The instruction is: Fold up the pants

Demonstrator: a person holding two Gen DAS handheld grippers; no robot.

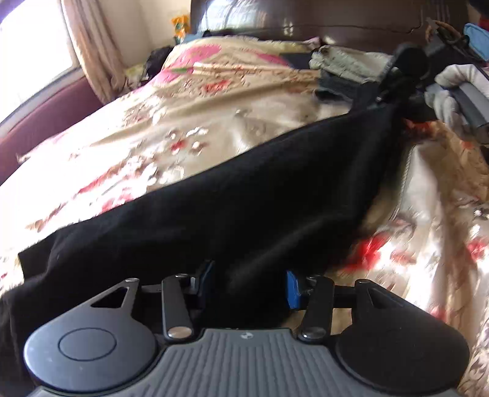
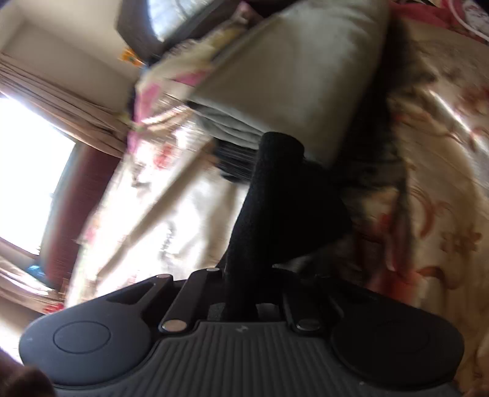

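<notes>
Black pants (image 1: 244,189) stretch across the flowered bedspread (image 1: 146,122) from near left to far right. In the left wrist view my left gripper (image 1: 249,282) straddles a bunched fold at the near end. Its blue pads (image 1: 292,290) stand apart from the cloth with their faces showing, so it is open. At the far right a gloved hand (image 1: 446,91) holds my right gripper (image 1: 397,94), which pinches the other end of the pants. In the right wrist view a black roll of the pants (image 2: 269,198) rises from my right gripper (image 2: 244,296), which is shut on it, and hides the fingertips.
A stack of folded clothes (image 1: 339,67) lies near the dark headboard (image 1: 305,18); the same stack, with a beige garment on top (image 2: 290,76), fills the right wrist view. A curtain (image 1: 91,52) and bright window are at the left. The bedspread (image 2: 443,152) is rumpled.
</notes>
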